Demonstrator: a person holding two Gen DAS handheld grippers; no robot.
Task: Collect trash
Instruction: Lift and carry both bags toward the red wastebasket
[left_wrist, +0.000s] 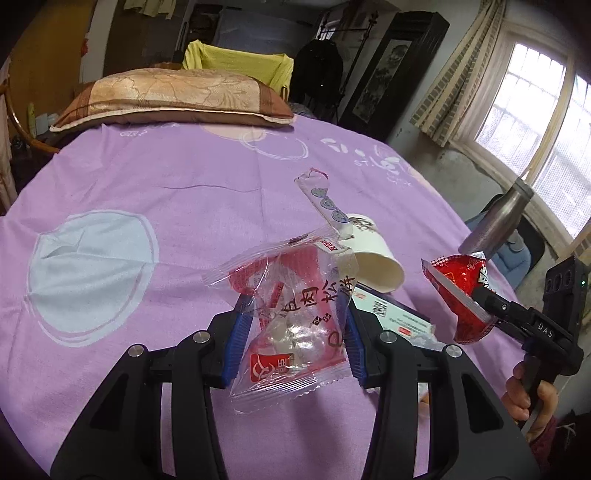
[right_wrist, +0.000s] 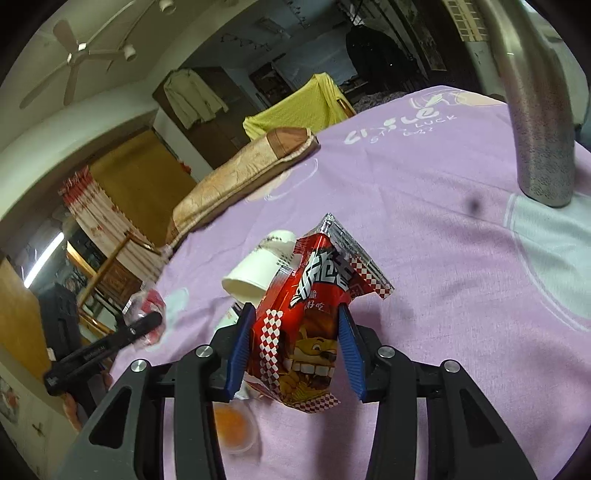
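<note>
My left gripper (left_wrist: 293, 306) is shut on a clear-and-red snack wrapper (left_wrist: 291, 325), held above the purple bedsheet. My right gripper (right_wrist: 297, 314) is shut on a red snack bag (right_wrist: 306, 332); that bag also shows at the right of the left wrist view (left_wrist: 461, 291). A white paper cup (left_wrist: 373, 262) lies on its side on the sheet beyond both grippers, also in the right wrist view (right_wrist: 258, 269). A narrow sachet strip (left_wrist: 328, 203) sticks up beside the cup. A small tub with orange content (right_wrist: 236, 430) lies under my right gripper.
A metal bottle (right_wrist: 535, 122) stands on the bed at the right. A printed card (left_wrist: 391, 314) lies near the cup. A brown pillow (left_wrist: 173, 99) lies at the bed's far end, with a yellow cloth (left_wrist: 240, 62) behind it. A window (left_wrist: 535, 122) is at the right.
</note>
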